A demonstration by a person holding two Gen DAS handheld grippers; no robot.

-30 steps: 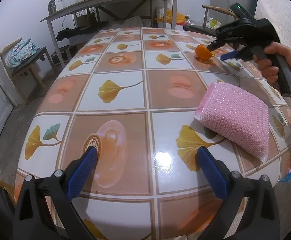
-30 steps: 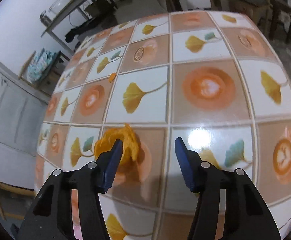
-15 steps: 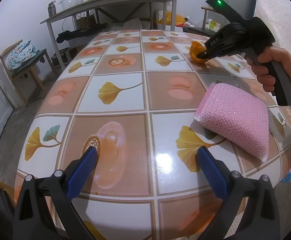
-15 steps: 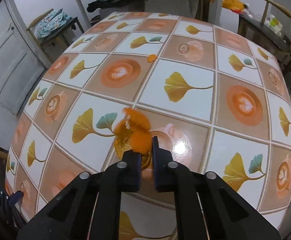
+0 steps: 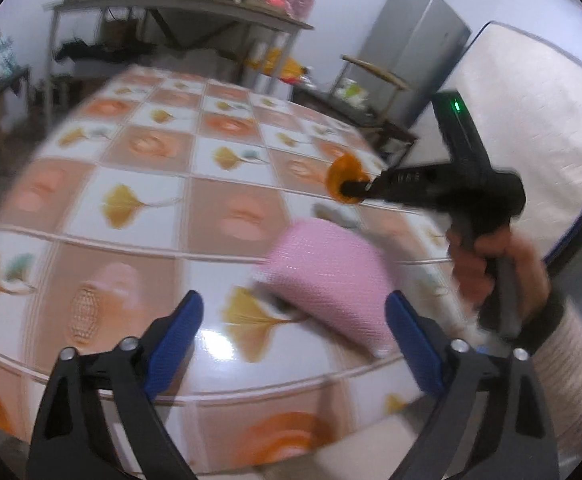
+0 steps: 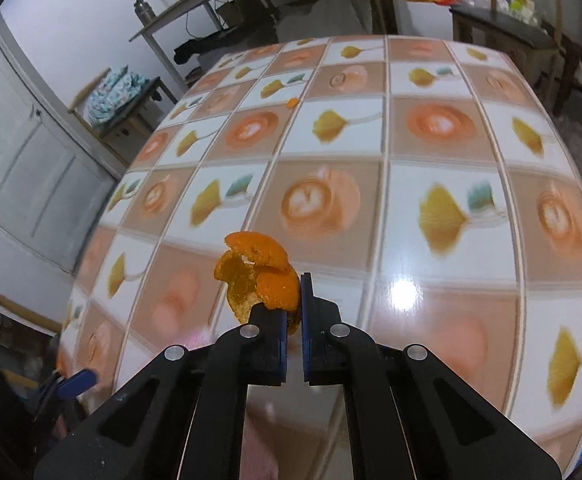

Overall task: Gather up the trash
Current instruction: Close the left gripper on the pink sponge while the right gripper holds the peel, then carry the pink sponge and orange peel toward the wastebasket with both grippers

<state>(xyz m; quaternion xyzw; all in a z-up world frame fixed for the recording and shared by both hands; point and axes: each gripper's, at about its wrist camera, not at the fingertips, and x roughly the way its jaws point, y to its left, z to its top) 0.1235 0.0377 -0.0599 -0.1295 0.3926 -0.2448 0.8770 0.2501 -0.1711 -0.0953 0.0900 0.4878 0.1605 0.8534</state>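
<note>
Right gripper [image 6: 294, 308]: a second ago its jaws stood apart around the orange peel [image 6: 257, 276] lying on the table; they have since closed and now pinch the peel's lower edge. The peel is clear of the tablecloth [image 6: 431, 208] and rides in front of the pads, and the view under it has shifted. From the left wrist view the same peel [image 5: 345, 182] sits at the tip of the right gripper [image 5: 355, 191], held out over the far part of the table by a hand [image 5: 499, 268] in a knitted sleeve. Judgement: first piece of trash secured; it still needs carrying to a bin, and no bin shows in either view.

Left gripper [image 5: 293, 328]: jaws wide but just narrowed a little, nothing between the pads. The view has swung; the pink scouring sponge [image 5: 327, 276] now lies just ahead of the fingertips, where before it lay off to the right.

Remaining: a small orange peel scrap [image 6: 292, 102] far up the table, untouched.

Materials:
- Peel: curled, cupped, torn into lobes; waxy orange outside, duller pith side. Thin and springy, likely to slip if the pinch is shallow.
- Sponge: soft pillow shape, glittery mesh cover.
- Tablecloth: glossy vinyl, checkered print of ginkgo leaves and coffee cups, strong lamp glare.
- Pads: blue, ribbed.
</note>
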